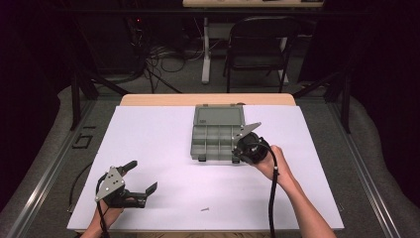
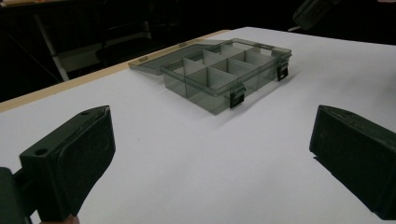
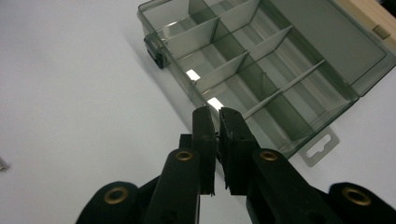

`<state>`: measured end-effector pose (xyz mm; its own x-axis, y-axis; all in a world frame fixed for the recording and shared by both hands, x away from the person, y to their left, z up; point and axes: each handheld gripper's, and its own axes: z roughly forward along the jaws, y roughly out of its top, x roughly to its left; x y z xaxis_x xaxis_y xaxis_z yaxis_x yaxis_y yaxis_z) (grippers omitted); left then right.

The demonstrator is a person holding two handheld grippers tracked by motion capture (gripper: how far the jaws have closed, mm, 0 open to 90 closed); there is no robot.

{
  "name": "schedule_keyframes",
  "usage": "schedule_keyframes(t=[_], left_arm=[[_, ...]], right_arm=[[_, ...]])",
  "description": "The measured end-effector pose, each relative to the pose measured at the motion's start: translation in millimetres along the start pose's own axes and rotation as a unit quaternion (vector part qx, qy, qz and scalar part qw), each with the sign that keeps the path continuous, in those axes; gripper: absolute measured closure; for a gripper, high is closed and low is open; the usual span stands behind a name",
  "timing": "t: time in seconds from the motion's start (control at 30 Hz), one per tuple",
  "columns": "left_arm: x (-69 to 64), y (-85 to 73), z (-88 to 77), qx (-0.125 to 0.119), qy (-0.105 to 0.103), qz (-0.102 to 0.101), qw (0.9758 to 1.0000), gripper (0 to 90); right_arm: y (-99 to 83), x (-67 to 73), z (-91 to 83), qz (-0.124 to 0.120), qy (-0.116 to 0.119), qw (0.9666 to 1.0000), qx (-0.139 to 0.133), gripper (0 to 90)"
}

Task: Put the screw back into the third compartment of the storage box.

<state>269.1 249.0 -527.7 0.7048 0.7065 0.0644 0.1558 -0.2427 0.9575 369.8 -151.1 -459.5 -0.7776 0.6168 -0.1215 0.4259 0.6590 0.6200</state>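
Open box [image 1: 218, 134] sits mid-table, lid back; likely light, stiff, slick plastic, so take it by a wall or latch. Right gripper [image 3: 215, 114] pinched closed, apparently empty, above its near wall. Left gripper [image 1: 140, 177] wide open, well apart. Screw [image 1: 204, 209] near front edge.

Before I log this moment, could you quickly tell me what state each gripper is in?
Left gripper: open, jaws wide apart, nothing between them.
Right gripper: shut above the near edge of the open compartment box; whether it pinches anything cannot be told.
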Motion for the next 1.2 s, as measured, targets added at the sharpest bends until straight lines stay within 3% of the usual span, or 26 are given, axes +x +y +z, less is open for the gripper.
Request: schedule_keyframes(t=[0.57,0.6,1.2], left_arm=[[0.4,-0.2,0.0,0.003,0.000,-0.001,1.0000,0.1],[0.1,-0.2,0.1,0.003,-0.001,-0.001,1.0000,0.1],[-0.9,-0.3,0.3,0.002,-0.001,0.001,1.0000,0.1]], right_arm=[[15.9,-33.1,5.6,0.023,-0.026,0.9992,-0.018,85.6],[17.1,-36.4,6.5,0.033,-0.029,0.9988,-0.020,85.6],[27.1,-55.3,28.2,0.044,-0.049,0.9977,-0.016,85.5]])
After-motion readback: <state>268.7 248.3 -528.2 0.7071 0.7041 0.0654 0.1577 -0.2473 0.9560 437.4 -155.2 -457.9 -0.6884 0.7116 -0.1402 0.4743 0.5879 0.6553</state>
